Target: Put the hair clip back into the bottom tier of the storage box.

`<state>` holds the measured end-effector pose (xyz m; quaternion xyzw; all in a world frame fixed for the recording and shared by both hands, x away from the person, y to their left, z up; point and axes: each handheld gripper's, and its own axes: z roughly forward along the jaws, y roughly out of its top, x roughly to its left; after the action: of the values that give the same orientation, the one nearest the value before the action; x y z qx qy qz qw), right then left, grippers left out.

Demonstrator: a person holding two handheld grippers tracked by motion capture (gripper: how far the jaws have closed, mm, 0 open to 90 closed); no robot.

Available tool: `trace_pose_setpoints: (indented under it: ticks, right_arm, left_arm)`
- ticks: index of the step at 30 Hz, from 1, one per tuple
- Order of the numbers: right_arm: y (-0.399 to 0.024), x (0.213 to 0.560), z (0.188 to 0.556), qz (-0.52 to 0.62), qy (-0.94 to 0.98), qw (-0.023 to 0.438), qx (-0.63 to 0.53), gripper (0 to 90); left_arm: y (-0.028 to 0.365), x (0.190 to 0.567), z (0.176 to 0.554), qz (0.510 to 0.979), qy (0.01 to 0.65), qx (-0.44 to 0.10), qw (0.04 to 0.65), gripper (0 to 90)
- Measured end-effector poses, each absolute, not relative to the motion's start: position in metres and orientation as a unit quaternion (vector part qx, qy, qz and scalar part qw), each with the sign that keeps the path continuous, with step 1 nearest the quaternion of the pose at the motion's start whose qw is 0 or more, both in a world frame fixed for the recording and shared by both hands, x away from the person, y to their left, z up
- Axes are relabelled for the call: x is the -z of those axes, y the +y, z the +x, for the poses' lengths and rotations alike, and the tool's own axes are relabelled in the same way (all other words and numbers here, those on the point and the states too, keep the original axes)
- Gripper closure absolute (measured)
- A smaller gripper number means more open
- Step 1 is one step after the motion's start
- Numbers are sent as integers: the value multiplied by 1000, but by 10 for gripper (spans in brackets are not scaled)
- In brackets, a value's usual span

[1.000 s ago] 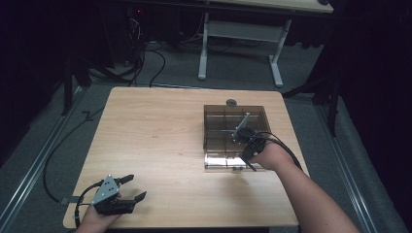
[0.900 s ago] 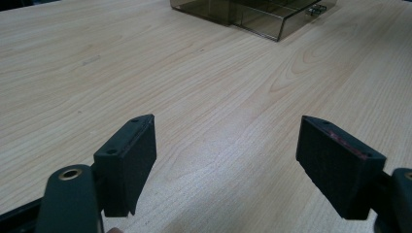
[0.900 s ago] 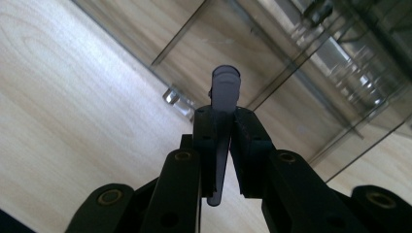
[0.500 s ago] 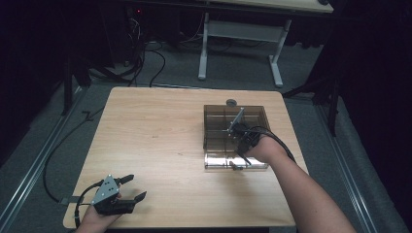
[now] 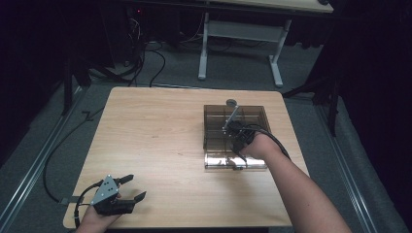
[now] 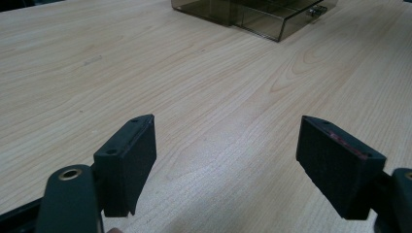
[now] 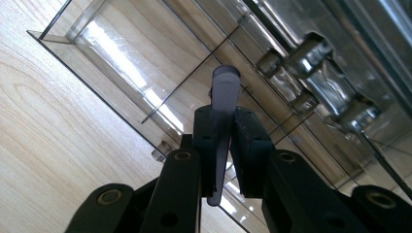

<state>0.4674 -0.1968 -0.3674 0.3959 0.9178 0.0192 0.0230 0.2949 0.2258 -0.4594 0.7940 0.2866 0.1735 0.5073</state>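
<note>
Our right gripper (image 7: 221,145) has its jaws nearly together, pinched on a thin grey stick (image 7: 224,97) that pokes up past the pads at the middle of the right gripper view. In the high view this gripper (image 5: 238,141) sits right of centre, over the smoky clear box (image 5: 214,127) and its pulled-out drawer (image 5: 214,162). The grip is narrow and low on the stick, so we judge it could pivot or slide between the pads if its tip catches a divider wall (image 7: 194,73) (these are thin and hard to see through the glare). A snag like that might also shove the light box across the table (image 5: 150,141).

The stick looks slim, pale grey, round-topped and smooth, upright between the pads, its tip over a drawer compartment.

Our left gripper (image 5: 127,190) rests wide open and empty at the lower left of the high view.
</note>
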Motion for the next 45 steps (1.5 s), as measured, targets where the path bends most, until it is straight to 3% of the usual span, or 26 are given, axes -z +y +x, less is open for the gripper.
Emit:
trace_pose_setpoints:
  ticks: [45]
  right_arm:
    - [-199,397,468,389,921,8,-15,809]
  left_arm:
    - [226,459,296,795,286,-171,507,229]
